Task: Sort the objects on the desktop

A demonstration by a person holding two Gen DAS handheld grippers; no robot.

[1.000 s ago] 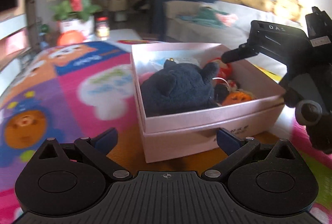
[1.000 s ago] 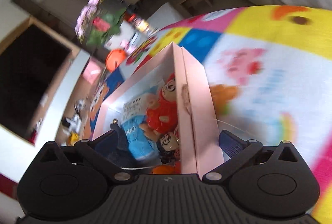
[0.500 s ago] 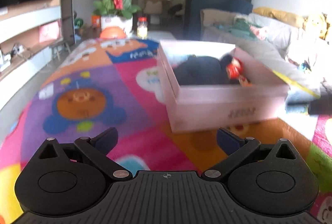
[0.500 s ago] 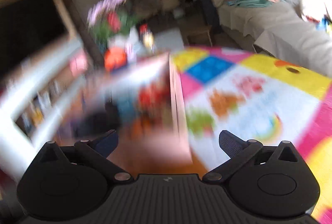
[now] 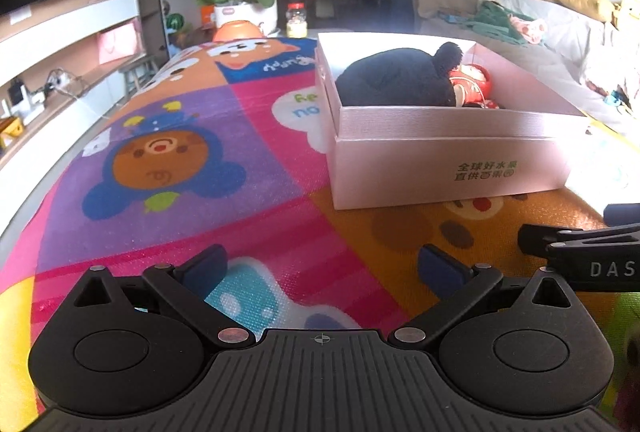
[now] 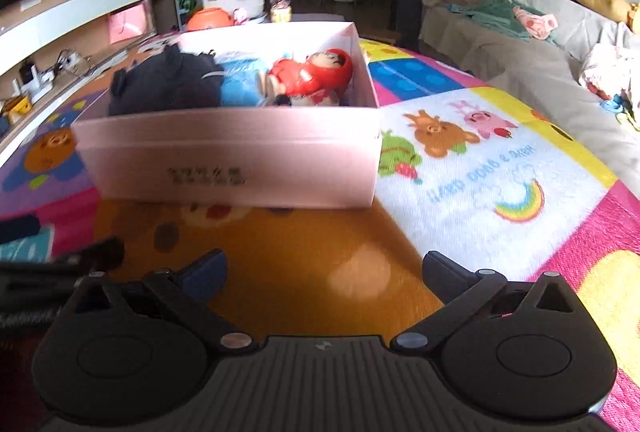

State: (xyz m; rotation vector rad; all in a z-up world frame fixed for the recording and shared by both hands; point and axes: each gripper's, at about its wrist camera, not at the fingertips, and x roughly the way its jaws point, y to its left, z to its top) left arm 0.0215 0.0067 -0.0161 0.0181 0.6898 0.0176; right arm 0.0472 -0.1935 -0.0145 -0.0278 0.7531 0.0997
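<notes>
The box [image 5: 448, 155] is pale pink with green lettering. Inside lie a black plush toy [image 5: 394, 81], a red doll [image 6: 316, 73] and a blue packet [image 6: 240, 83]. The play mat [image 5: 180, 159] shows bright cartoon animals on pink, purple and orange squares.

Daylight comes in from your right side: in the left wrist view the pink box [image 5: 440, 151] has a lit rim and a blown-out patch on the mat [image 5: 600, 187] right of the fingers. Left view is sharp. Right view is soft, and the box print ahead of your fingers is smeared. Fisheye bends the edges in both. Far room is dimmer.
</notes>
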